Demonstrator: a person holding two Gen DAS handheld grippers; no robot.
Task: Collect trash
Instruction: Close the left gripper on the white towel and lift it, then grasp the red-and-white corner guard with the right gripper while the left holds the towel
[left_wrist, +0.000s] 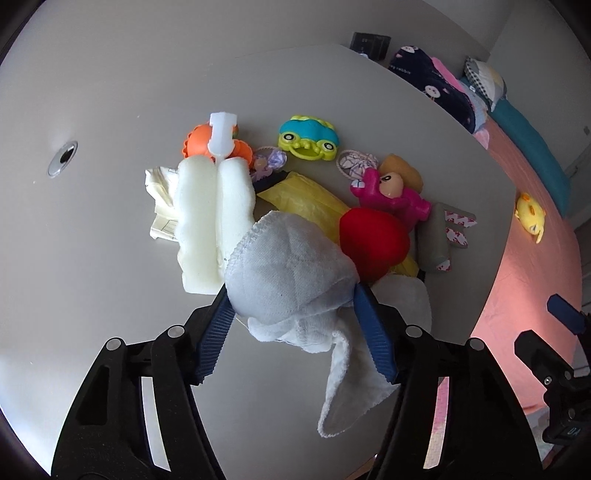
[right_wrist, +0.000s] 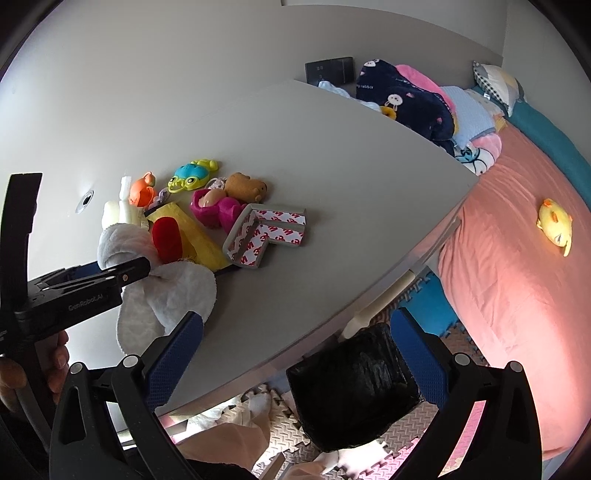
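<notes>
- The left hand-held gripper (left_wrist: 293, 295) is clamped on a white cloth (left_wrist: 295, 280); its blue fingers (left_wrist: 216, 332) press the bunched fabric from both sides, and a loose tail hangs down below them.
- The cloth is lifted clear of the tabletop (left_wrist: 110, 240), in front of the clutter.
- Just ahead of the left hand-held gripper lies a red rounded piece (left_wrist: 373, 240) on a yellow bag (left_wrist: 306, 195); to its left stands white foam packing (left_wrist: 210, 206) over crumpled paper (left_wrist: 160, 199).
- Further ahead are an orange toy (left_wrist: 199, 142), a blue-and-green car toy (left_wrist: 308, 138), and a pink doll (left_wrist: 391, 192); a grey foam corner guard (left_wrist: 443, 236) with red-printed tape lies to the right.
- The right hand-held gripper (right_wrist: 295, 332) is spread wide and holds nothing, its blue fingers (right_wrist: 417, 354) hovering over the tabletop's (right_wrist: 332, 177) near edge.
- Between and below its fingers sits a black-lined bin (right_wrist: 354, 384) on the floor, beyond the tabletop's edge.
- The left hand-held gripper (right_wrist: 146, 264) with the cloth (right_wrist: 162, 291) shows at this view's left.
- A pink bed (right_wrist: 517, 277) with a yellow toy (right_wrist: 554, 225) lies to the right.
</notes>
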